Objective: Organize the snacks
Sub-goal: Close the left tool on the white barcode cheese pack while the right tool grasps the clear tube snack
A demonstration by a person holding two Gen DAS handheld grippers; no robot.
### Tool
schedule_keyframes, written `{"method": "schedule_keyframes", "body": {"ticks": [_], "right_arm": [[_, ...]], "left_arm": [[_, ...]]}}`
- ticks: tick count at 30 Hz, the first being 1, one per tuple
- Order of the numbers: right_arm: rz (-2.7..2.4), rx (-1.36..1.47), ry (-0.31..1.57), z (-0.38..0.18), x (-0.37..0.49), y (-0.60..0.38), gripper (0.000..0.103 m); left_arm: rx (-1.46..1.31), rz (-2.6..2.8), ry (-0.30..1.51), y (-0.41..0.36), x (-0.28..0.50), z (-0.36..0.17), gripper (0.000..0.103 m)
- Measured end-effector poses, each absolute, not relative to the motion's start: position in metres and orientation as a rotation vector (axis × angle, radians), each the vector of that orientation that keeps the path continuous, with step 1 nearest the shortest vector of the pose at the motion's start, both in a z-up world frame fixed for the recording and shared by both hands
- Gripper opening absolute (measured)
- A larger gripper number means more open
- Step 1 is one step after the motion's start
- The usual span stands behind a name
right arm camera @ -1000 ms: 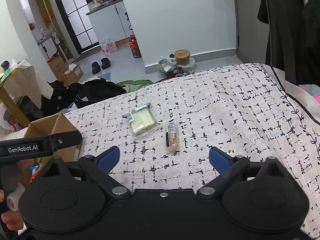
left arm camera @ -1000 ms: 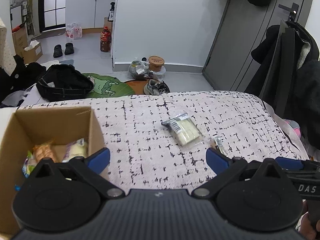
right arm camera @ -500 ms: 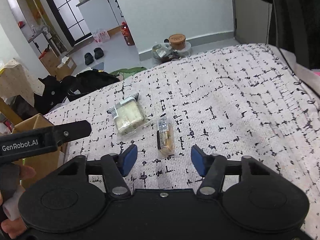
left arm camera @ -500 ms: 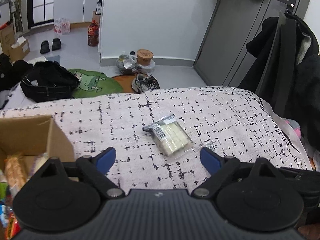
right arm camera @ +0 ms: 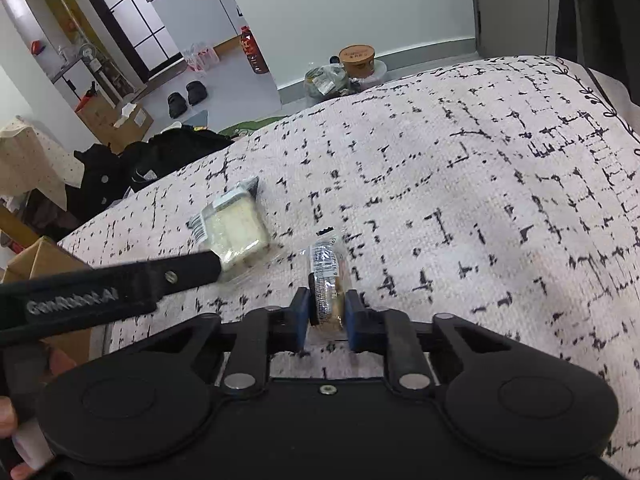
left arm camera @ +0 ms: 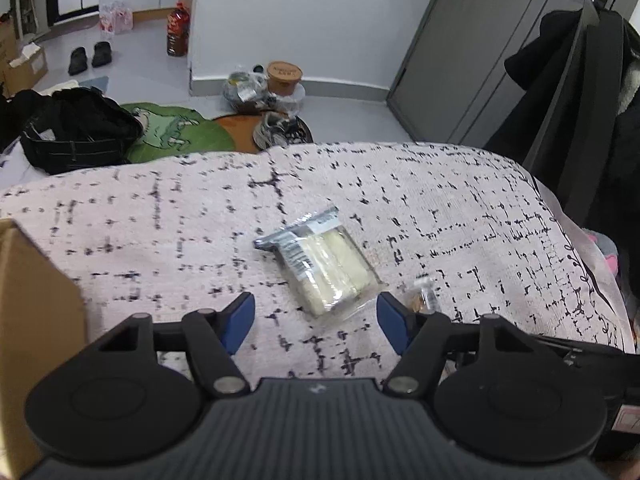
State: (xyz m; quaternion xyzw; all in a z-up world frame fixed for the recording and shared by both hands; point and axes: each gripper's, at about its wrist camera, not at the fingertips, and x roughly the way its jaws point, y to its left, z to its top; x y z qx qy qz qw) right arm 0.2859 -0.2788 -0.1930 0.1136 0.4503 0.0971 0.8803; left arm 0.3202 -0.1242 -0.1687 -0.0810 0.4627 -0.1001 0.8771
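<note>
Patterned bedspread [right arm camera: 480, 184]: right gripper [right arm camera: 327, 316] just clamped the small wrapped cookie [right arm camera: 326, 280]; left gripper [left arm camera: 316, 320], still apart, closing around sandwich pack [left arm camera: 324, 264]. Both snacks next go to cardboard box [left arm camera: 36, 320].

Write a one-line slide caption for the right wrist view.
Right gripper clamps a small wrapped snack on the patterned blanket.
</note>
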Motion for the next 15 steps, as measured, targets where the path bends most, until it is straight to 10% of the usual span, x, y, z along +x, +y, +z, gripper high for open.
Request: {"method": "schedule_keyframes", "body": {"ticks": [15], "right_arm": [[0.178, 0.32, 0.925, -0.193, 0.296, -0.309, 0.018]], "left_arm": [[-0.163, -0.154, 1.005, -0.15, 0.36, -0.185, 0.068]]}}
